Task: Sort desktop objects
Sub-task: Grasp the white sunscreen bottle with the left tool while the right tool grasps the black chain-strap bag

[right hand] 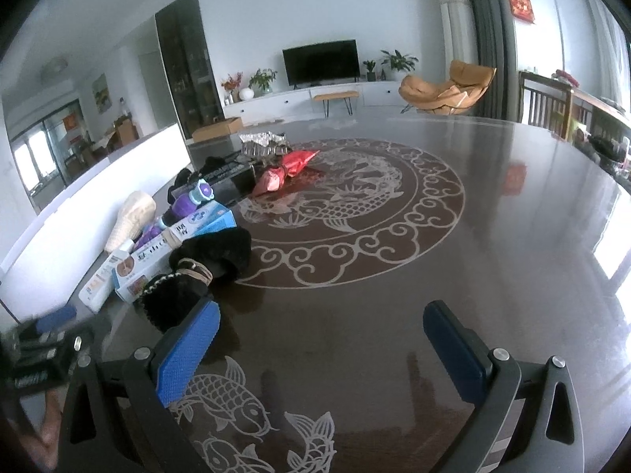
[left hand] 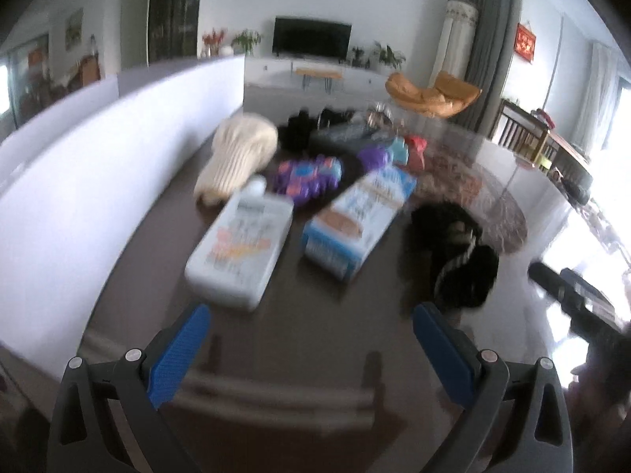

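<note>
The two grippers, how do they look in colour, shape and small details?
Both look alike. The left gripper and the right gripper each have a dark grey plastic frame with triangular cut-outs and round silver pins. The jaws carry flat rectangular blue pads with a fine ribbed texture. No cables or sleeves are visible.

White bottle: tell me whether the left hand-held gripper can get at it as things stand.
Probably yes. The left hand-held gripper is open, and the white bottle lies just ahead on bare table, nothing between.

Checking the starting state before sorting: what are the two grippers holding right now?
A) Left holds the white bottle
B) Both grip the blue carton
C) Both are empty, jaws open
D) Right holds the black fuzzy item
C: the left gripper and right gripper both show wide-open jaws with only the dark wooden table between them.
</note>
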`<action>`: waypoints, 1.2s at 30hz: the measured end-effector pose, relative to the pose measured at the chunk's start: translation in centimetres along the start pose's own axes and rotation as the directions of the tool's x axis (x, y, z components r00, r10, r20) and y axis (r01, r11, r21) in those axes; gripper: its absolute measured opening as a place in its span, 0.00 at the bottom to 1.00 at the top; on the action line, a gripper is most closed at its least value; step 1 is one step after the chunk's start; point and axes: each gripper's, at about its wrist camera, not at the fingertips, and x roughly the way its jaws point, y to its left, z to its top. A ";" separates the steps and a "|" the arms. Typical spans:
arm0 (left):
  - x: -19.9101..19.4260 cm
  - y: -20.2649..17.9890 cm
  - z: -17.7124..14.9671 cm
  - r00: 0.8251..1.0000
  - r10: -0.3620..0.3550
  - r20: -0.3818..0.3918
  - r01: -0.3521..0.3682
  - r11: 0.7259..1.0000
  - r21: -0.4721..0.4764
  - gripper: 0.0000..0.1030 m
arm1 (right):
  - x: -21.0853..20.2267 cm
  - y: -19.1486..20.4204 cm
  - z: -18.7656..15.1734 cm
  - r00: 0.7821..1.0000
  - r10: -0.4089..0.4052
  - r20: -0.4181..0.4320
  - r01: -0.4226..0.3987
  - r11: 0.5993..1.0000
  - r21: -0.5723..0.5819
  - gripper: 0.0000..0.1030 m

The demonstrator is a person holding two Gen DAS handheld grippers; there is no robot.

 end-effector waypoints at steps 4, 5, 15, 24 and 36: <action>0.4 0.2 -0.3 0.997 0.066 -0.031 -0.065 0.996 0.055 1.00 | -1.0 -0.2 -0.2 0.998 0.001 0.057 -0.001 1.000 0.010 1.00; 0.6 0.2 -0.1 0.996 0.080 -0.045 -0.077 0.995 0.064 1.00 | -1.1 -0.1 -0.2 0.998 0.004 0.062 -0.005 1.000 0.008 1.00; 0.6 0.3 -0.2 0.992 0.107 -0.070 -0.101 0.991 0.086 1.00 | 0.9 4.6 3.0 0.968 0.235 -0.086 -0.242 0.967 -0.078 1.00; -0.3 2.3 0.5 0.994 0.096 -0.051 -0.095 0.995 0.020 1.00 | 7.9 7.9 3.2 0.956 0.074 -0.283 -0.144 0.961 -0.236 0.74; 4.8 3.4 4.2 0.976 0.134 -0.172 -0.125 0.990 0.063 1.00 | 5.9 4.1 1.9 0.954 0.038 -0.298 -0.103 0.973 -0.206 0.92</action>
